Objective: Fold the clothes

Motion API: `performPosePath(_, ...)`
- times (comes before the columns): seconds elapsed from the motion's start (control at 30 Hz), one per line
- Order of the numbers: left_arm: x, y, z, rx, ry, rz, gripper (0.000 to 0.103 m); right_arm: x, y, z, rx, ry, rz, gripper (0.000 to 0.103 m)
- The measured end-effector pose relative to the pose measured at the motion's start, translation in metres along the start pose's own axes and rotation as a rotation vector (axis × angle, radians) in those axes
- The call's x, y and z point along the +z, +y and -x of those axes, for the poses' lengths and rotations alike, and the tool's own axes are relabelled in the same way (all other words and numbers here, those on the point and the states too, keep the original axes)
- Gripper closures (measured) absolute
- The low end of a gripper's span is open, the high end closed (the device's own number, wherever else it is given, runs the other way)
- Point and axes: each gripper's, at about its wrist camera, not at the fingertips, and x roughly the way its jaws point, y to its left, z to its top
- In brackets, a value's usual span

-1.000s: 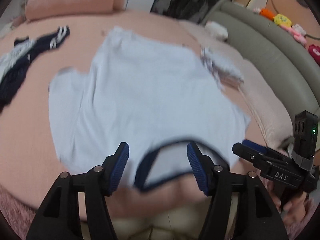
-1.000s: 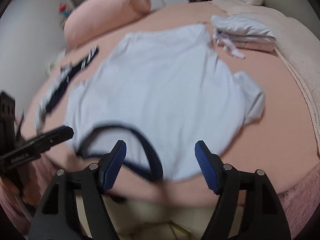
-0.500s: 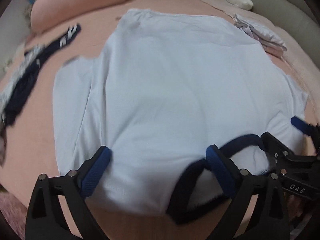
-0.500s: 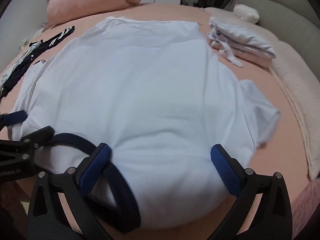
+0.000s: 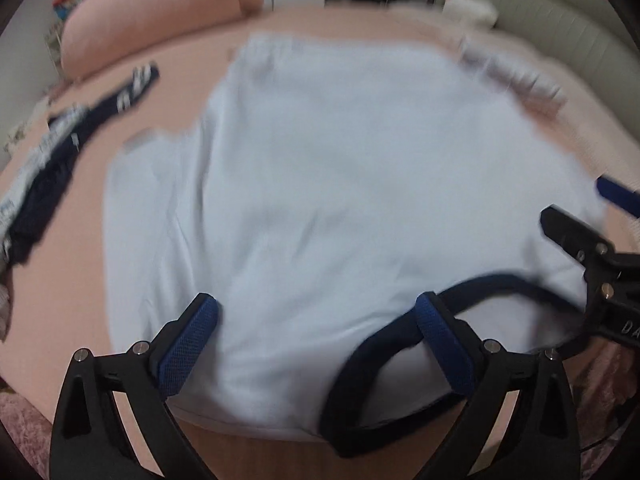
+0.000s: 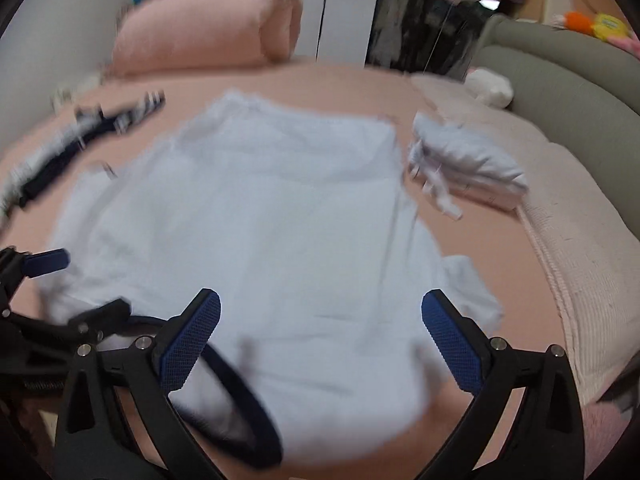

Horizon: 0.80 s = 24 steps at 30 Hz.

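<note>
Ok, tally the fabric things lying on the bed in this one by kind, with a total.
Spread light blue T-shirt with navy collar: 1
Crumpled navy and white garment: 1
Stack of folded pale clothes: 1 (pieces in it too blurred to count)
Pink bolster pillow: 1
Small white soft item by the headboard: 1
Total: 5

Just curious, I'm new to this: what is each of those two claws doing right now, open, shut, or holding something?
Left gripper: open, holding nothing, over the light blue shirt.
Right gripper: open, holding nothing.
</note>
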Motion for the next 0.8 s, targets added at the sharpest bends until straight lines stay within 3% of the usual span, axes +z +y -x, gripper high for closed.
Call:
performPosePath(0.1, -0.009, 0.004, 0.007, -0.007, 0.027, -0.021, 0.0, -0.019, -0.001, -0.025, 0.01, 0.064, -0.052, 0.001)
performPosePath(0.23, -0.018, 0.011, 0.022, -0.034, 0.05, -0.035, 0.0, -0.031, -0.01, -0.009, 0.045, 0.099, -0.087, 0.001)
performPosePath(0.33, -0.006, 0.02, 0.038, -0.049, -0.061, 0.025, 0.0, -0.03, -0.015, 0.004, 0.069, 0.113, -0.099, 0.001)
performPosePath(0.4, 0.003, 0.024, 0.041, -0.028, -0.118, 0.052, 0.0, -0.021, -0.016, 0.015, 0.087, 0.052, -0.115, 0.001)
performPosePath(0.5, 0.009, 0.028, 0.018, 0.024, -0.051, 0.078, 0.0, 0.001, -0.012, 0.017, 0.025, -0.051, -0.088, 0.001)
performPosePath(0.57, 0.002, 0.033, 0.0, 0.054, 0.019, 0.091, 0.0, 0.01, -0.005, -0.004, -0.042, -0.023, -0.025, 0.001)
performPosePath(0.63, -0.002, 0.032, 0.004, 0.076, 0.029, 0.069, 0.0, 0.006, 0.001, -0.033, -0.109, 0.068, 0.039, 0.001)
performPosePath(0.7, -0.011, 0.03, 0.012, 0.081, 0.037, 0.05, 0.0, -0.007, -0.007, -0.031, -0.097, 0.041, -0.005, 0.001)
performPosePath(0.8, -0.014, 0.033, 0.023, 0.069, 0.013, 0.056, 0.0, -0.019, -0.019, -0.018, -0.059, 0.069, -0.068, 0.001)
